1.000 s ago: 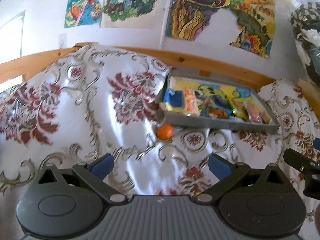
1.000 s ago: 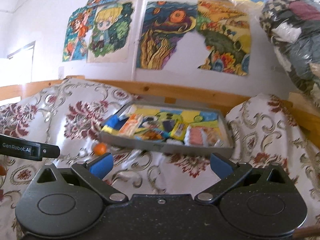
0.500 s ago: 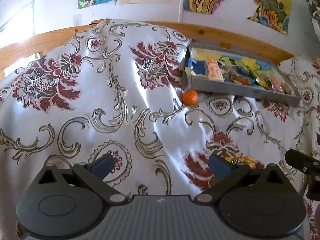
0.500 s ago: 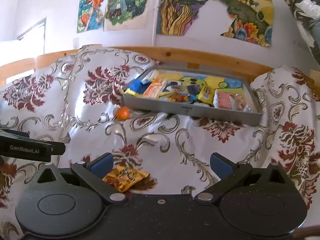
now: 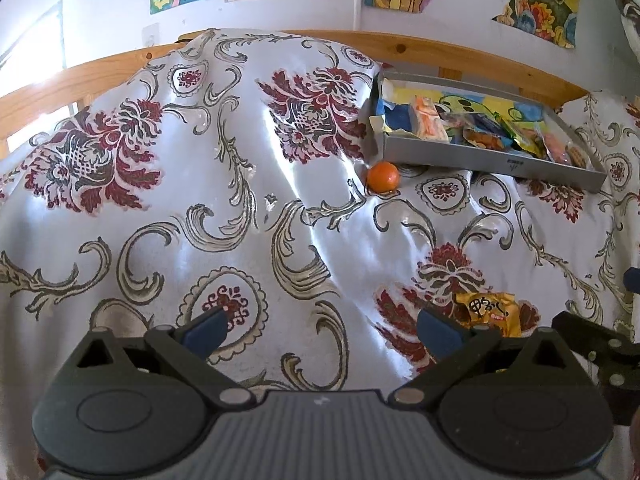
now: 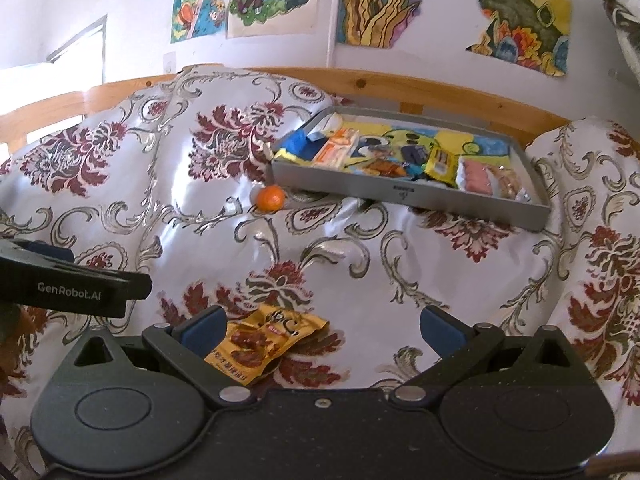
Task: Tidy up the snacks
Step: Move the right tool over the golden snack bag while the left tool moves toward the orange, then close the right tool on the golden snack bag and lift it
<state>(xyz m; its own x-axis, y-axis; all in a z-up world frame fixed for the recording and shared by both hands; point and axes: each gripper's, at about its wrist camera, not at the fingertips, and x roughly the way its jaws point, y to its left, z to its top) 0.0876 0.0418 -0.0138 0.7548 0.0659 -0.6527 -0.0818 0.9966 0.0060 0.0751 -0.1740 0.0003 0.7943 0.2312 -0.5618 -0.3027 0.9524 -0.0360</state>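
Observation:
A grey tray point(image 5: 492, 159) point(image 6: 404, 193) holding several snack packets rests at the back of the flowered cloth. A small orange fruit point(image 5: 383, 176) point(image 6: 271, 198) lies just in front of the tray's left corner. An orange-yellow snack packet point(image 6: 266, 344) point(image 5: 490, 314) lies flat on the cloth, close under my right gripper point(image 6: 322, 330), nearer its left finger. That gripper is open and holds nothing. My left gripper point(image 5: 322, 328) is open too, over bare cloth left of the packet.
A wooden rail point(image 5: 420, 50) runs behind the cloth, with posters point(image 6: 452, 4) on the wall above. The left gripper's body point(image 6: 72, 284) shows at the left edge of the right wrist view. The cloth is rumpled and slopes down at the sides.
Both grippers have tipped downward and drawn back toward the near cloth. The tray and fruit now sit higher in view, and the orange-yellow packet has come into sight below the right gripper.

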